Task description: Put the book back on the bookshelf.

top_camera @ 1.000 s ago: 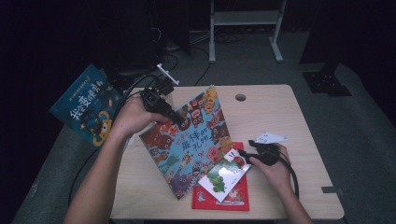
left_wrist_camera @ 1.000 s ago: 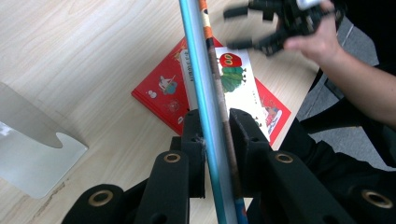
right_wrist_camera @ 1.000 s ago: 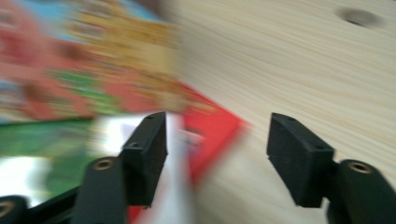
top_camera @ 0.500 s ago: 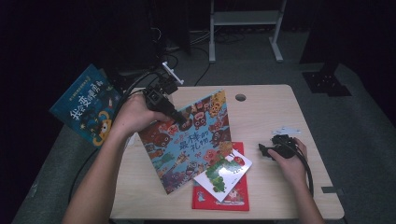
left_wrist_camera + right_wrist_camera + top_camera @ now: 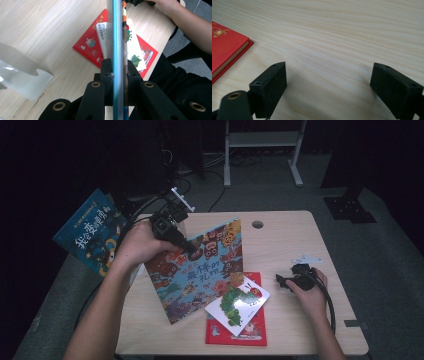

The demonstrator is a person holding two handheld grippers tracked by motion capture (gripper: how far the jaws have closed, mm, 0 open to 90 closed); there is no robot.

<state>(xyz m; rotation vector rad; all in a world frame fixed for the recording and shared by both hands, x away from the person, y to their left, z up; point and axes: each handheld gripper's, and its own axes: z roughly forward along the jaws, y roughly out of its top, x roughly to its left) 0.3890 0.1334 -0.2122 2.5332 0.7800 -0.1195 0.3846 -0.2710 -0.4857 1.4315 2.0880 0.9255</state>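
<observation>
Left gripper [image 5: 186, 247] clamps the top edge of the monster book [image 5: 200, 270], holding it tilted on the table [image 5: 280, 235], its lower edge just left of the red book [image 5: 250, 330]. Right gripper [image 5: 281, 281], right of the red book, has just been opening; jaws wide, nothing between them.
</observation>
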